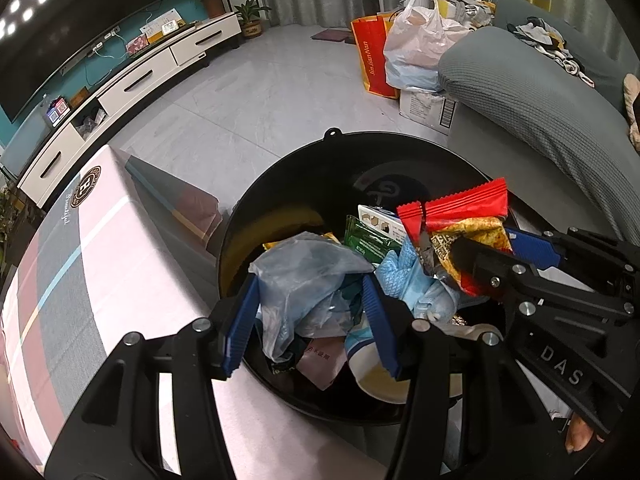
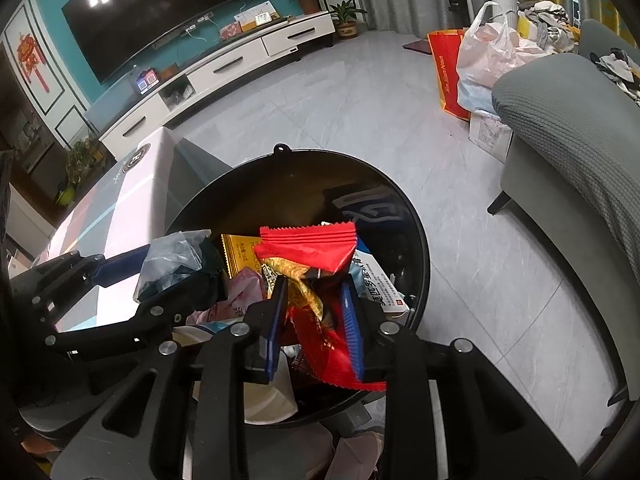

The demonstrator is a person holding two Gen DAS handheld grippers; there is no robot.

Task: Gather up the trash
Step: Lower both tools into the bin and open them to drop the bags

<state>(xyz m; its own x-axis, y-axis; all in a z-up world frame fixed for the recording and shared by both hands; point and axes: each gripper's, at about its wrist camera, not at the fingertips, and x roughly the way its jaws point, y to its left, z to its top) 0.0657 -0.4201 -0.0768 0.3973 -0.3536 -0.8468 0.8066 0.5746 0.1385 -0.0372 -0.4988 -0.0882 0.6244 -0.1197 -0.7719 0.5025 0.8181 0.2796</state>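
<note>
Grey tiled floor point(image 2: 320, 92), white TV cabinet point(image 2: 240, 60), grey sofa point(image 1: 520, 92), black bin point(image 2: 416, 248) of trash beside pink-checked table point(image 1: 100, 260), left gripper point(image 1: 312, 312) pinching clear plastic bag point(image 1: 304, 276), right gripper point(image 2: 314, 308) spread loosely around red wrapper point(image 2: 316, 252) over bin.

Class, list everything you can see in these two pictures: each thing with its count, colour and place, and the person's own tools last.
bin: one, black, beside the table, full of trash
wrapper: one, red and gold, over the bin, between the right tool's pads
plastic bag: one, clear grey, over the bin, between the left tool's pads
glove: one, light blue, in the bin
table: one, pink and grey cloth, left of the bin
sofa: one, grey, right
TV: one, black, on the teal wall
shopping bags: two, red and white, on the floor by the sofa
left tool: one, black with blue pads
right tool: one, black with blue pads
</note>
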